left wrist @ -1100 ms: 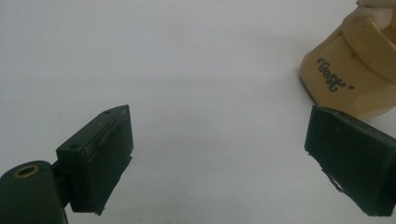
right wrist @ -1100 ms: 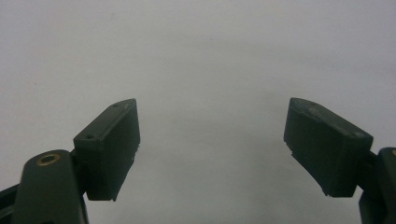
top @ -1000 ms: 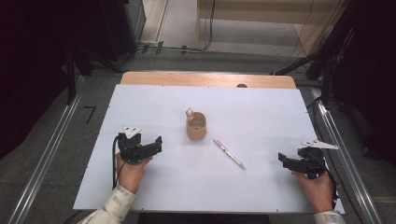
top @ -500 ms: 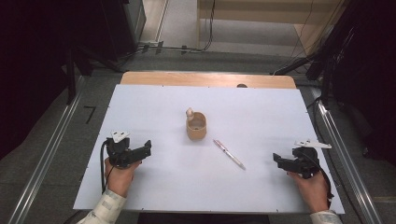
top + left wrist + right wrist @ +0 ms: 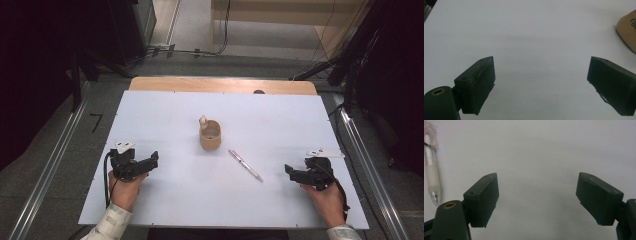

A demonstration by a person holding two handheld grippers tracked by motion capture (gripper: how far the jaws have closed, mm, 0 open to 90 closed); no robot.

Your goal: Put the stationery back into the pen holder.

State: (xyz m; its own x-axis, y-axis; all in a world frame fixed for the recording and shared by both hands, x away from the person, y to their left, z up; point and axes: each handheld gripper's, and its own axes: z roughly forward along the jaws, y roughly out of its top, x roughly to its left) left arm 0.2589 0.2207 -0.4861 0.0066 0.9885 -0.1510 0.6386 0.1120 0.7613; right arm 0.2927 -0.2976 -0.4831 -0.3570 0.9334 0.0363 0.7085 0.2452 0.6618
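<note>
Pen (image 5: 245,165) lies flat on the white table (image 5: 165,110), between my two grippers and just right of the cup (image 5: 210,135); the cup stands upright in the middle. My left gripper (image 5: 150,161) sits low near the left edge, jaws wide apart, holding nothing; my right gripper (image 5: 291,172) is near the right edge, jaws also wide apart and empty, with the pen (image 5: 431,170) just past its left jaw.
</note>
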